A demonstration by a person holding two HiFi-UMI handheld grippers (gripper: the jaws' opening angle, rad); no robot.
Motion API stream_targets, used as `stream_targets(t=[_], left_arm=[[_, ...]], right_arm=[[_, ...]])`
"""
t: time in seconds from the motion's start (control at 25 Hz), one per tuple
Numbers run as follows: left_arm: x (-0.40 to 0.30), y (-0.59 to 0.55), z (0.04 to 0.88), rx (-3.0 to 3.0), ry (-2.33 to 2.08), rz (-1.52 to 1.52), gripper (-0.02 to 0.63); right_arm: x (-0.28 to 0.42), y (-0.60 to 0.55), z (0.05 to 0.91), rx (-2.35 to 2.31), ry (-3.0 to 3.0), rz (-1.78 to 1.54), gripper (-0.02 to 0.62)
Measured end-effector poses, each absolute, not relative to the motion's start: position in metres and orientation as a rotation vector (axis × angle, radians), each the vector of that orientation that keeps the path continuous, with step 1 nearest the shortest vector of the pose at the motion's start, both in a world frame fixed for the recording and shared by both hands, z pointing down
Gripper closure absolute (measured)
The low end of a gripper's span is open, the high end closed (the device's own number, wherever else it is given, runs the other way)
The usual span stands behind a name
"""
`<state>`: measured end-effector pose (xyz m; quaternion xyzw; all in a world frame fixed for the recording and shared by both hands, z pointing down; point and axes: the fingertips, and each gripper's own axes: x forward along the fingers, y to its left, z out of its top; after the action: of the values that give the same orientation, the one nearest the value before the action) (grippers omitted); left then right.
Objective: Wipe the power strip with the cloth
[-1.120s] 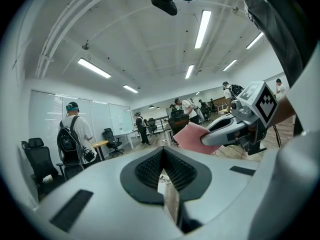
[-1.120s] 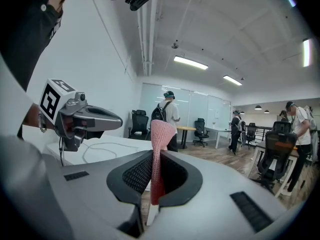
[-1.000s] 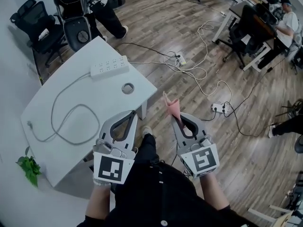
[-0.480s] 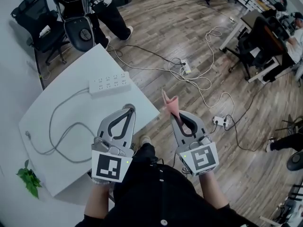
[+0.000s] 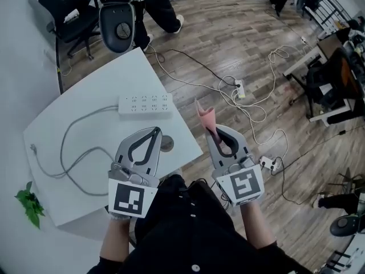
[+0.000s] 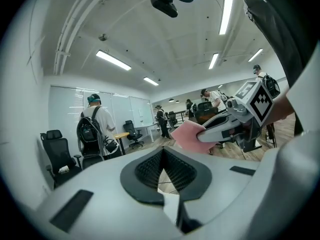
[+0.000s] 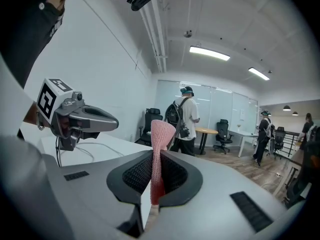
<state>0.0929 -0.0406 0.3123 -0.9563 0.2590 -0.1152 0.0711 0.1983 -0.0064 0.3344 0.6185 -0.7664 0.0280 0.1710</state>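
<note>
The right gripper (image 5: pixel 215 135) pinches the pink cloth (image 5: pixel 205 117). The left gripper (image 5: pixel 153 133) is closed on nothing. The power strip (image 5: pixel 145 104) lies sideways on the table (image 5: pixel 97 90), ahead and to the left, nearer the left gripper.

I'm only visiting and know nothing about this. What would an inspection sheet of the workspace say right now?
Surface: white table, mostly bare.
Job's things: power strip lies flat near the table's far edge; pink cloth is held above the floor, not yet on the strip.
Clutter: round insert by the table's edge; green leaves beside the table.
Grippers: left claw shut, empty; right claw shut on the cloth.
Cables: the strip's cord loops over the table; loose cables on the floor.
Surroundings: wooden floor, office chair, people nearby.
</note>
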Motion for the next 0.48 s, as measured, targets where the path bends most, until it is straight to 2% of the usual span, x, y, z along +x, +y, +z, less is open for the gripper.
stream_targets(t=[0.48], left_arm=[[0.061, -0.067, 0.312, -2.837, 1.031, -0.357, 0.597]], right_arm=[[0.174, -0.067, 0.345, 1.477, -2.28, 0.034, 0.548]])
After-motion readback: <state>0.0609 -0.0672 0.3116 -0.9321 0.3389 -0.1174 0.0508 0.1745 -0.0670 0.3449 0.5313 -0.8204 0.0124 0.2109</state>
